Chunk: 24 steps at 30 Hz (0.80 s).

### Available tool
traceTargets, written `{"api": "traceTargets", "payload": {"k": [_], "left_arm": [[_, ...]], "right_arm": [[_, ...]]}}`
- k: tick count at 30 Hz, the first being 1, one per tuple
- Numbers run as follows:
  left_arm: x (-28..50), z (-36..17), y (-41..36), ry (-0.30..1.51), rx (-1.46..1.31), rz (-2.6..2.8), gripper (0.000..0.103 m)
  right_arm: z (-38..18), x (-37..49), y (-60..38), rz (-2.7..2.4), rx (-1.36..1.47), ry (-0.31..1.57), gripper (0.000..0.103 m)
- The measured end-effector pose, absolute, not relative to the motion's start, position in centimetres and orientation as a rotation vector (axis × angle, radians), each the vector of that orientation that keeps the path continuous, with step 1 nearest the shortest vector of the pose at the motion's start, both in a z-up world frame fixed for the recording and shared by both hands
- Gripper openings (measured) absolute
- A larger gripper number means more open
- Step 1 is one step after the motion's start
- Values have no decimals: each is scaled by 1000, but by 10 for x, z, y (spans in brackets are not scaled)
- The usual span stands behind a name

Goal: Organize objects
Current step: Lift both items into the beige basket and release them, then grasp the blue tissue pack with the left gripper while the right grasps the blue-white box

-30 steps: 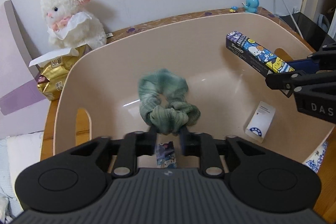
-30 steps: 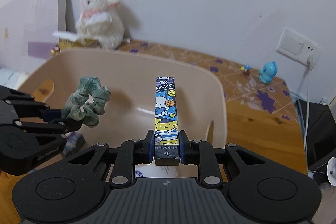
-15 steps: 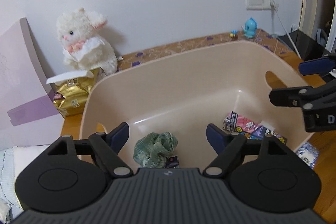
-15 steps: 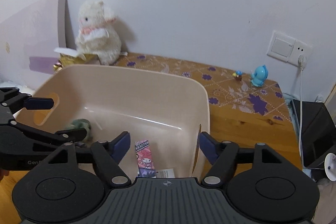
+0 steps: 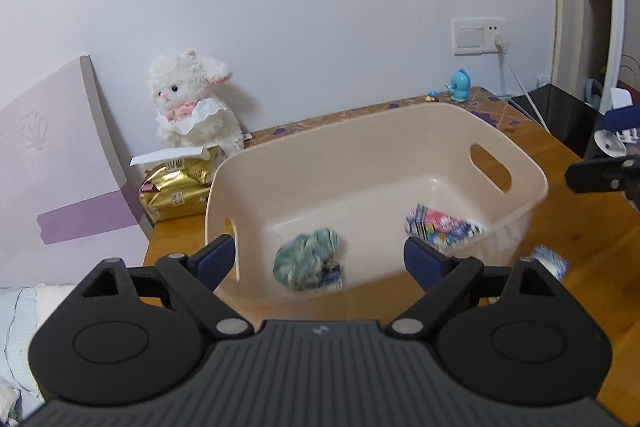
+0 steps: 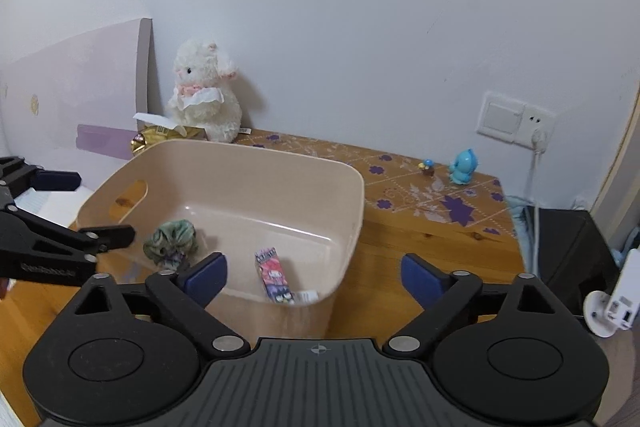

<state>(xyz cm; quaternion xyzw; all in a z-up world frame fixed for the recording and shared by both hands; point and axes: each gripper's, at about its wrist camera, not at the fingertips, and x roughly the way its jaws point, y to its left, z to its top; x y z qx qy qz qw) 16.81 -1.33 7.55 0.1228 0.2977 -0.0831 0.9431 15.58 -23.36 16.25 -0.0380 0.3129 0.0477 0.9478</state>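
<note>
A: Where are the things?
B: Scrunchie (image 5: 307, 255) and box (image 6: 274, 274) lie inside the bin (image 5: 400, 115). Both tools, left tool (image 5: 319, 255) and right tool (image 6: 314, 274), are wide, empty.
A: Next step?
B: Probably find another object on the desk (image 6: 432, 227).

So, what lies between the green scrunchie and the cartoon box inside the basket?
Only bare basket floor lies between the green scrunchie and the cartoon box, shown best in the right wrist view.

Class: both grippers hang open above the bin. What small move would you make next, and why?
Probably swing the left gripper toward the gold packet beside the bin. Both grippers are open and hold nothing; the scrunchie and the printed box already lie inside, while the packet sits on the table.
</note>
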Motion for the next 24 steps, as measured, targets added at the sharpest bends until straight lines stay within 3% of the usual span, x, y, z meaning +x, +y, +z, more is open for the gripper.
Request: {"api": "traceTargets", "payload": {"k": [24], "left_arm": [[94, -17, 23, 707, 137, -108, 92]], "right_arm": [[71, 79, -262, 37, -64, 790, 102]]}}
